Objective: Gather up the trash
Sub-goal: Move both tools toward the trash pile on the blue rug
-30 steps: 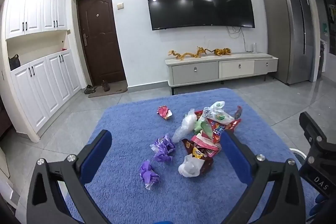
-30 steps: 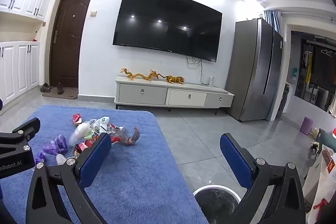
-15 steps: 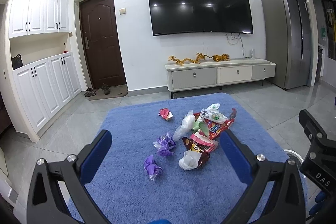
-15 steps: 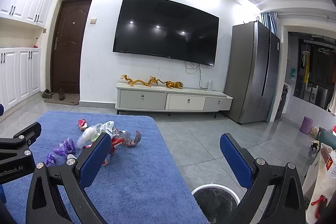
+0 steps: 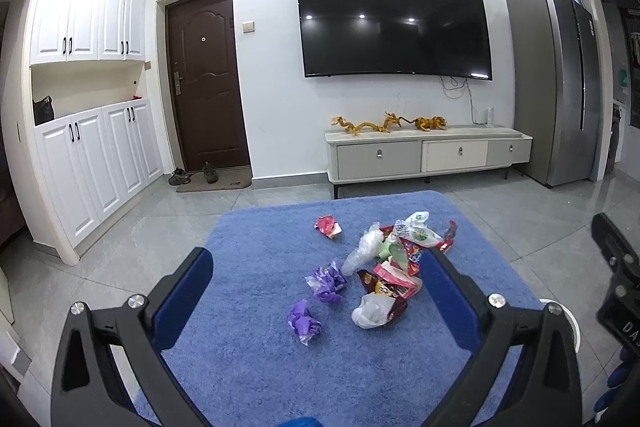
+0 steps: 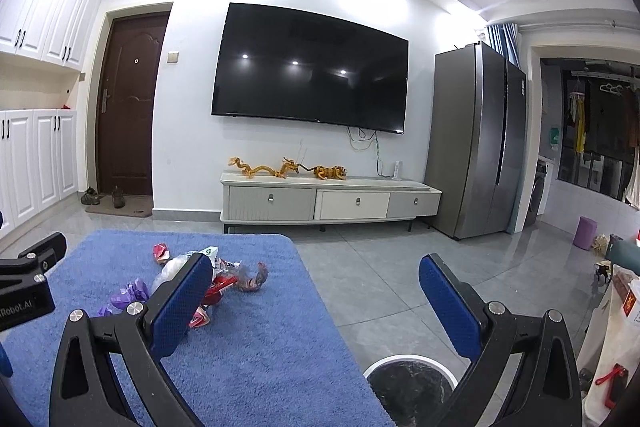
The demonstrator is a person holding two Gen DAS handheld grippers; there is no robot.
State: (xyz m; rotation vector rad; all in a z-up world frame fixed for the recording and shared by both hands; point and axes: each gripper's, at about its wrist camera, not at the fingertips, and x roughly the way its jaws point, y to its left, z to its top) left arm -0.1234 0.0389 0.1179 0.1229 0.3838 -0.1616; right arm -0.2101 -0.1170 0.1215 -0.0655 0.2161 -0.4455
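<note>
Left gripper (image 5: 316,281) spread, wrappers (image 5: 384,267) just ahead

rug (image 5: 248,347) blue | wrappers (image 5: 394,259) red, white, purple (crumpled) | claw pads (image 5: 184,297) blue; door (image 5: 204,79) brown

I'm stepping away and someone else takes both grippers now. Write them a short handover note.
Left gripper: open, empty, above the blue fuzzy cloth.
Right gripper: open, empty, off the cloth's right edge, above the white-rimmed round bin with a black liner on the floor.
Trash: heap of crumpled snack wrappers and plastic bags, two purple crumpled wrappers, and a red crumpled wrapper, all on the cloth.
Done: nothing visibly collected.
Left: carry every piece to the bin.
</note>
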